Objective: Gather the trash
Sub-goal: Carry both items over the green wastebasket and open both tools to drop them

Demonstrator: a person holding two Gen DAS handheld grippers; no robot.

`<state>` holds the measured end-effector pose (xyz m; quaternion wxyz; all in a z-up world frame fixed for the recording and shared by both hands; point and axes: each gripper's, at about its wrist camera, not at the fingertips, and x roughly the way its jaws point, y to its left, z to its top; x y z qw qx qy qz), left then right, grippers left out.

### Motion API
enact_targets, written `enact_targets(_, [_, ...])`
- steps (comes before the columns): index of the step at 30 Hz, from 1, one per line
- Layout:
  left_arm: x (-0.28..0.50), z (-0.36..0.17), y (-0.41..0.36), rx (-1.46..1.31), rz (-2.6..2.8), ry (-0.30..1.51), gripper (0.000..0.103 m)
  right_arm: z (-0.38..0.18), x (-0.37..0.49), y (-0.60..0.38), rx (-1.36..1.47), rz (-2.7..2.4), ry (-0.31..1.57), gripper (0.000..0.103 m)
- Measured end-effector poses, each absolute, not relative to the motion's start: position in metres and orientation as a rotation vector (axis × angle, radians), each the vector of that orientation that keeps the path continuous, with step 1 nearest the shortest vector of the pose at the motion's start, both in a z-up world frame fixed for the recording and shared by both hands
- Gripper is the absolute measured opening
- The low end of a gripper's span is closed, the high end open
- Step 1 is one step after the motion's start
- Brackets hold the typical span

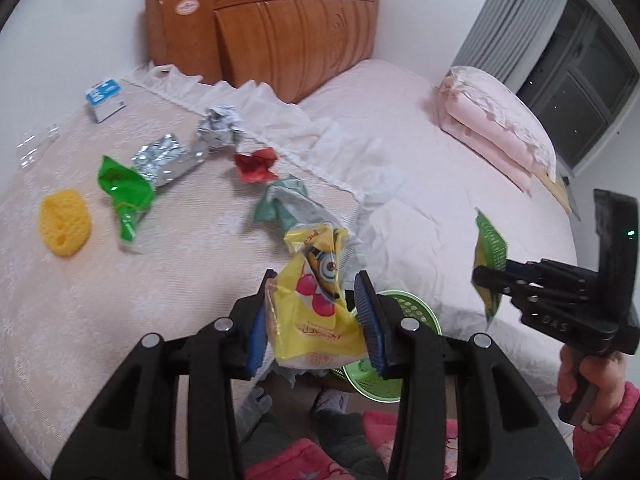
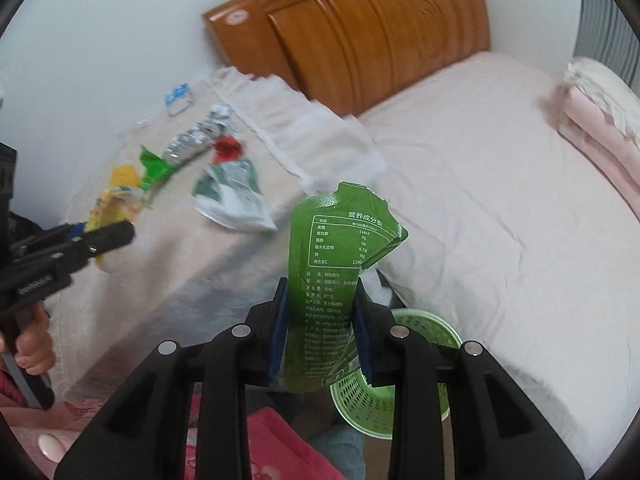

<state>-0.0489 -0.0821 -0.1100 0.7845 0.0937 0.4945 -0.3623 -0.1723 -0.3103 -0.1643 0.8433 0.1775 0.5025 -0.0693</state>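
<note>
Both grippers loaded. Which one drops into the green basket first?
Right, probably. The right gripper holds the green pouch with the green basket just below its fingers. The left gripper, holding the yellow wrapper, looks barely worse placed.

Lighting is even, soft indoor light; the source is not visible. The window shows dark glass. Shadows on the bed are faint. Mild glare sits on the headboard and the foil wrappers. Both views bend strongly toward the edges, with black vignette corners. The right wrist view is smeared at left, blurring the wrappers; print on the green pouch stays legible up top.
</note>
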Motion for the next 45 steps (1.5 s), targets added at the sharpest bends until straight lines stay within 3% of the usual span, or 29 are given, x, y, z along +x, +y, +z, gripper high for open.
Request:
enact_targets(11, [-0.095,-0.137,-0.131,0.345,-0.82,1.141,0.039,-0.41,-0.183,-0.356,0.581,-0.263,1.474,0.032])
enact_targets(12, [-0.098,-0.138,-0.132,0.351,-0.815,1.141,0.039,-0.419,-0.184,-0.357,0.591,-0.269,1.487,0.038])
enact_targets(13, [-0.101,-0.138,-0.133,0.359,-0.809,1.139,0.039,-0.427,-0.184,-0.359,0.606,-0.279,1.5,0.056])
enact_targets(14, [-0.103,-0.139,-0.134,0.369,-0.803,1.137,0.039,-0.43,-0.191,-0.362,0.605,-0.289,1.496,0.072])
enact_targets(15, [-0.105,-0.14,-0.135,0.377,-0.798,1.136,0.039,-0.428,-0.193,-0.362,0.601,-0.297,1.485,0.076])
enact_targets(22, [-0.115,-0.154,-0.15,0.418,-0.806,1.154,0.039,-0.399,-0.213,-0.381,0.518,-0.365,1.453,0.094])
enact_targets(30, [-0.129,-0.192,-0.197,0.498,-0.918,1.223,0.039,-0.341,-0.255,-0.416,0.478,-0.49,1.352,0.101])
enact_targets(38, [-0.152,-0.315,-0.262,0.598,-1.009,1.45,0.04,-0.302,-0.294,-0.452,0.561,-0.57,1.286,0.101])
enact_targets(45, [-0.177,-0.389,-0.283,0.695,-0.941,1.556,0.074,-0.321,-0.316,-0.456,0.594,-0.576,1.354,0.101])
